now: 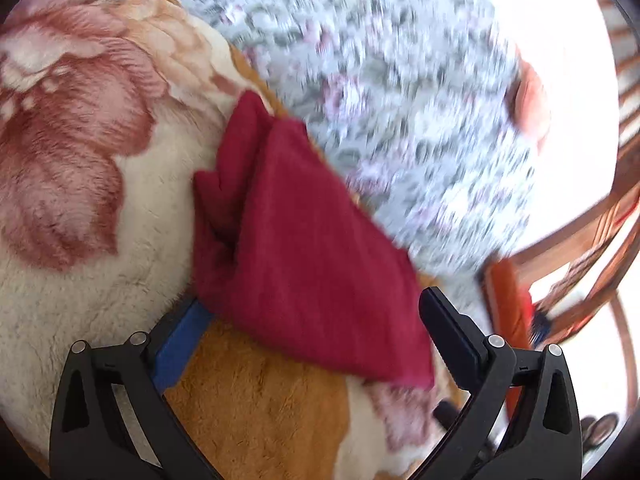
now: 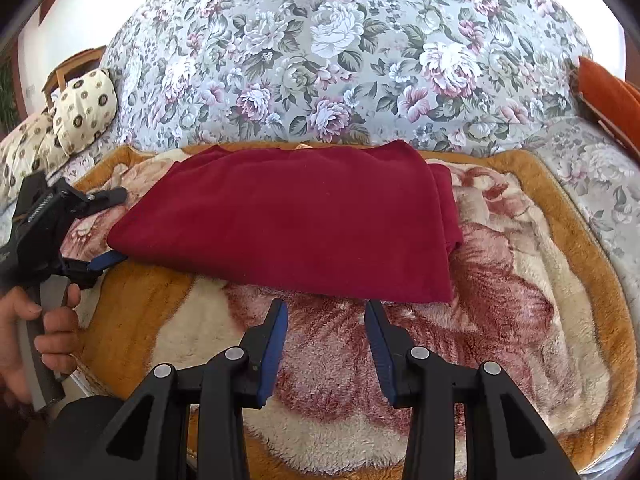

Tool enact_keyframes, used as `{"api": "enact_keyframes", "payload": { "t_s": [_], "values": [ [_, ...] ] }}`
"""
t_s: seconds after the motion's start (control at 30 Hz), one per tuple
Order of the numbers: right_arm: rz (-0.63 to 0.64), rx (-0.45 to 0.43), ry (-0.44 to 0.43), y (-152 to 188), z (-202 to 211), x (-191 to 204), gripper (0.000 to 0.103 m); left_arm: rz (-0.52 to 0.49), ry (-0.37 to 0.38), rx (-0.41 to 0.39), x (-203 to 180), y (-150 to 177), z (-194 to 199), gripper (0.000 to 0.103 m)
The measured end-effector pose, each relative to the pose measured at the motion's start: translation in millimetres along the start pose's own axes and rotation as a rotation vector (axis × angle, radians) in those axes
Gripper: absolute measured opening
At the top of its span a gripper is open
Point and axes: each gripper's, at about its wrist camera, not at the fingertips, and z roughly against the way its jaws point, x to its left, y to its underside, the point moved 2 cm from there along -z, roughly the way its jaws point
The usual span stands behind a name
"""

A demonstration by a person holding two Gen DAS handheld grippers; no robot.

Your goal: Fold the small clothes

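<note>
While the left tool (image 2: 116, 226) sits at the left end of the red garment (image 2: 292, 216), its jaws stand wide apart, one blue-padded finger slipped under the cloth edge and the other above it; nothing is pinched yet. Right tool (image 2: 326, 344) hovers just short of the garment's near edge, jaws apart, holding nothing.

Garment lies ahead of both tools, folded into a rough rectangle on the plush floral blanket (image 2: 520, 264) spread over the bed. Beyond it, the grey flowered quilt (image 2: 340, 60) rises like a wall. Layers show loose at the far-right end, edges not flush.

Risks, as judged:
- Left tool shuts on the top layer only, or on blanket pile with it; lifting then peels the fold open or drags the blanket.
- Left wrist view is motion-blurred, so that tool is likely moving fast; a quick sweep could skew the whole stack.
- Right tool bites too shallow at the near hem; cloth slips out mid-fold.
- Loose right-end layers splay further if the two tools lift unevenly.
- Fleece pile grips the fabric, so sliding would bunch it rather than shift it.
</note>
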Motion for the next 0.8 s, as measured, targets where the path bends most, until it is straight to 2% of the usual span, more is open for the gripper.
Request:
{"api": "enact_keyframes", "payload": {
  "t_s": [0.1,0.23,0.3,0.33,0.37,0.4,0.47,0.57,0.6,0.63,0.67,0.7,0.8],
  "values": [
    [-0.026,0.007,-0.019,-0.1,-1.8,-4.2,0.038,0.038,-0.004,-0.023,0.7,-7.2,-3.1,0.102],
    [-0.032,0.025,-0.021,0.0,-5.0,-5.0,0.038,0.029,0.067,0.061,-17.1,-6.7,-17.1,0.1],
    [-0.032,0.019,-0.017,0.1,-5.2,-5.4,0.038,0.006,0.006,0.05,-19.5,-4.6,-15.0,0.1],
    [-0.03,0.019,-0.016,0.2,-5.8,-5.5,0.038,0.029,-0.045,0.029,-11.0,-7.0,-13.0,0.1],
    [-0.029,0.02,-0.014,0.3,-6.4,-5.3,0.038,0.059,-0.081,0.013,-3.7,-7.9,-12.3,0.093],
    [-0.027,0.02,-0.012,0.5,-5.8,-5.5,0.038,0.128,-0.105,-0.017,8.9,-11.5,-9.3,0.081],
    [-0.018,0.018,-0.007,0.3,-5.9,-5.0,0.038,0.197,-0.131,-0.035,13.5,-13.9,-6.6,0.079],
    [-0.014,0.023,-0.007,-0.4,-7.7,-4.9,0.038,0.202,-0.207,0.012,5.5,-16.2,-16.7,0.077],
    [-0.012,0.026,-0.005,-0.5,-8.6,-4.7,0.038,0.215,-0.218,0.011,5.4,-16.2,-16.9,0.068],
    [-0.01,0.027,-0.004,-0.7,-8.7,-3.9,0.038,0.253,-0.212,0.011,8.2,-15.1,-16.8,0.06],
    [-0.009,0.028,-0.004,-0.4,-9.0,-3.6,0.038,0.281,-0.201,0.02,11.9,-13.1,-18.1,0.042],
    [-0.008,0.029,-0.004,-0.4,-9.3,-3.7,0.038,0.325,-0.184,0.034,19.4,-8.4,-19.4,0.034],
    [0.002,0.034,0.006,0.6,-9.8,-2.2,0.038,0.324,-0.16,0.009,28.1,-2.3,-18.5,0.028]
  ]
}}
